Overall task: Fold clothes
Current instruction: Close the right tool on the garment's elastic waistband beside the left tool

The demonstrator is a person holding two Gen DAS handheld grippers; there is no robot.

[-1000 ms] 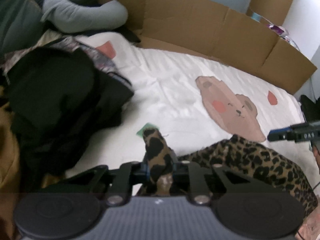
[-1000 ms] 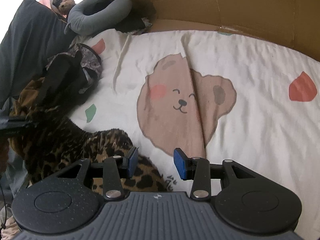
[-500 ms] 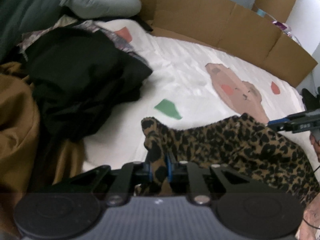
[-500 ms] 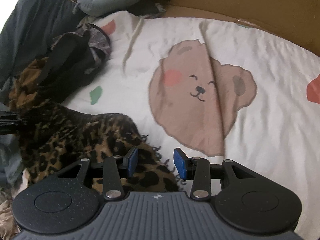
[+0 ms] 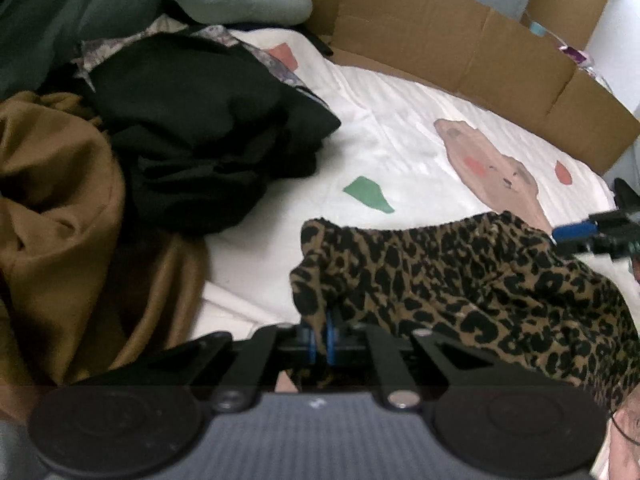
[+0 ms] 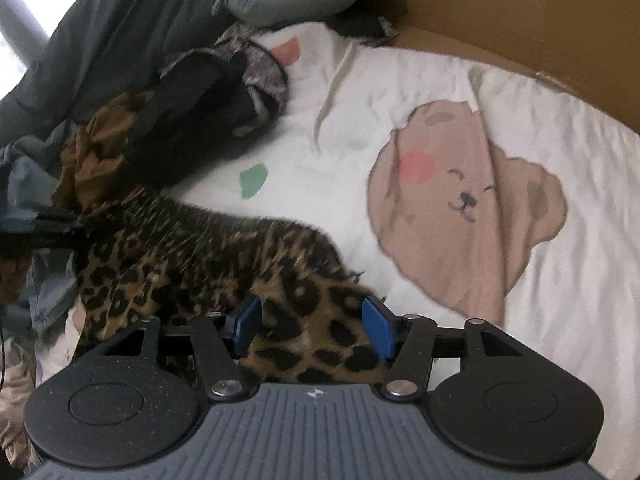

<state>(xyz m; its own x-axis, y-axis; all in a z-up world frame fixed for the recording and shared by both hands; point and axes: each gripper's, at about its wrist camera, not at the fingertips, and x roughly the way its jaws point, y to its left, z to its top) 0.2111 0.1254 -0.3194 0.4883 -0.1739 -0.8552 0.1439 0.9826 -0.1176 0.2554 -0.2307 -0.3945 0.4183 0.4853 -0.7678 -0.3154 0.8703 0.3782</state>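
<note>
My left gripper (image 5: 323, 336) is clamped on one bunched corner of the brown-and-black leopard-print garment (image 5: 472, 280), which stretches right across the white bear-print bedsheet (image 5: 400, 148). My right gripper (image 6: 311, 326) stands apart, the garment's other end lying between its blue pads (image 6: 378, 326).

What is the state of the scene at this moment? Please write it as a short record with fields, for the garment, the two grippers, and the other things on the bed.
garment: leopard-print garment, spread between the two grippers above the sheet
left gripper: shut on one corner of the garment
right gripper: open, fabric lying between its blue pads, not clamped
surface: white bed sheet with a bear print
clothes pile: black garment and brown garment, to the left
border: cardboard along the far edge
fold: not yet made
</note>
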